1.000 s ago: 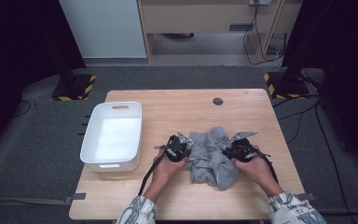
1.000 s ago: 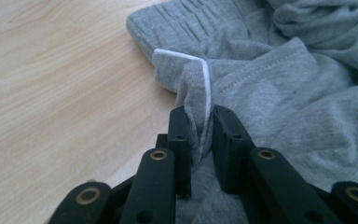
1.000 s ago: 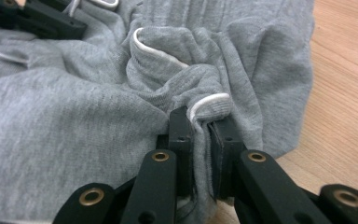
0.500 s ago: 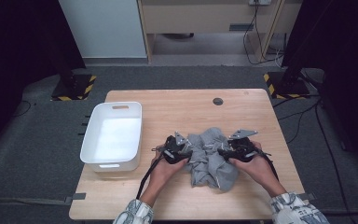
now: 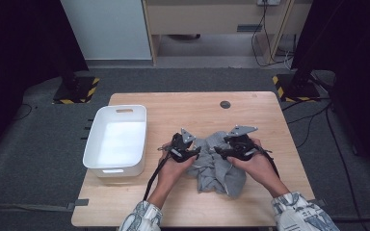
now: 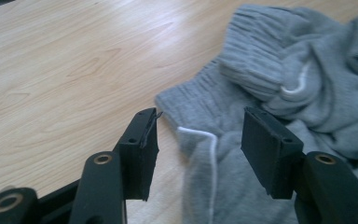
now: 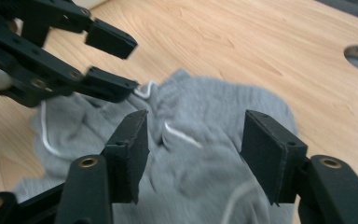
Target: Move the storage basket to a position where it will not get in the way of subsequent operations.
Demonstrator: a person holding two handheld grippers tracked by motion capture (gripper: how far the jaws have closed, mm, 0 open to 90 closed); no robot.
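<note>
Left gripper first: its jaws have just been opening and now stand spread, the pads clear of the cloth, with a ribbed edge of the grey garment and its white drawstring lying between them, unpinched. The right gripper matches it — jaws just opened, apart, hovering above the rumpled middle of the cloth with nothing clamped.

The garment sits in a crumpled heap on the wooden table, right of the white bin and apart from it. It looks soft, limp and light: it will sag and drape from any pinch, and a loose fold could slide out. The thicker ribbed hem or waistband looks the surest place to bite; the thin cord would likely slip through.

Outward now: in the high view the left gripper and right gripper face each other across the heap, each cupped in a hand, forearms in patterned sleeves coming up from the near edge, the right held a touch higher.
</note>
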